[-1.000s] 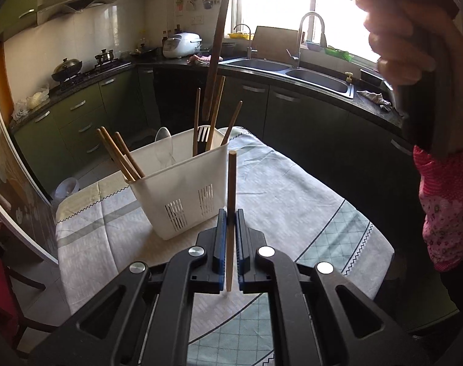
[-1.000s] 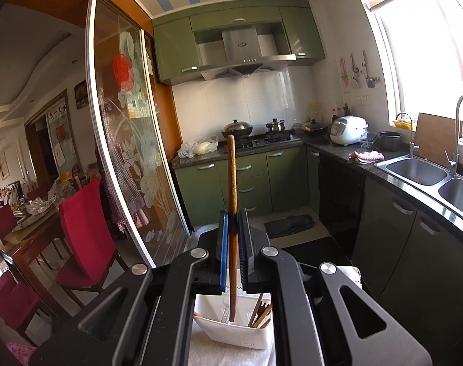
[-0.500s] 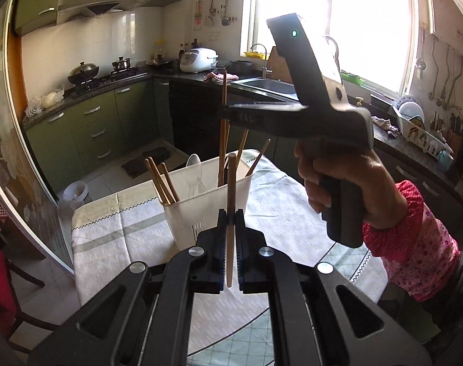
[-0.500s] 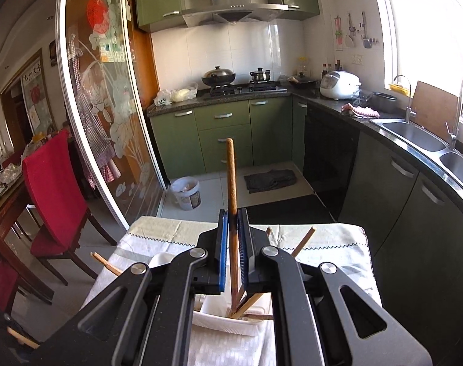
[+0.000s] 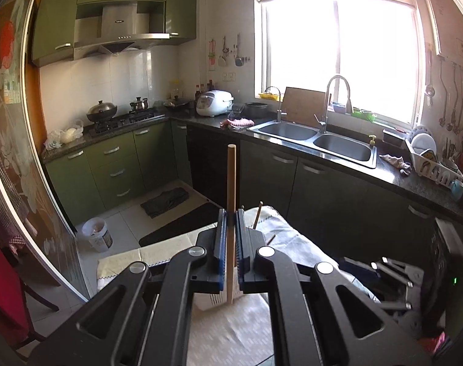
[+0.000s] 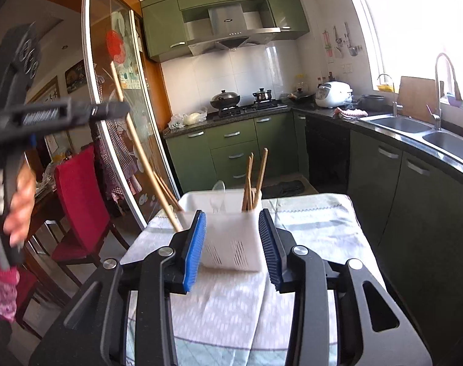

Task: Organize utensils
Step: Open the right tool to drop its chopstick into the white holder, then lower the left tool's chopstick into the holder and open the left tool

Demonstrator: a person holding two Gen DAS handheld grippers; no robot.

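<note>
Item 1: left gripper [image 5: 230, 245], black two-finger tool with blue pads, closed on a long pale wooden chopstick [image 5: 231, 183]. The stick stands upright between the pads, its lower tip near the white perforated plastic utensil holder [image 5: 211, 300]; in the right wrist view it slants down toward the holder's left end, probably so it can drop among the chopsticks already leaning there.

Item 2: right gripper [image 6: 233, 248], same make, jaws wide apart and holding nothing. It sits just in front of the holder, whose near wall shows between its pads.

Item 3: utensil holder, standing on the checked and striped cloth covering the tabletop [image 6: 316, 228]. The right compartment holds several upright brown wooden chopsticks [image 6: 255, 180]; a clear plastic spoon [image 6: 218, 192] stands toward the middle.

Item 4: judgement: sorting is partly done, and one stick awaits release.
</note>
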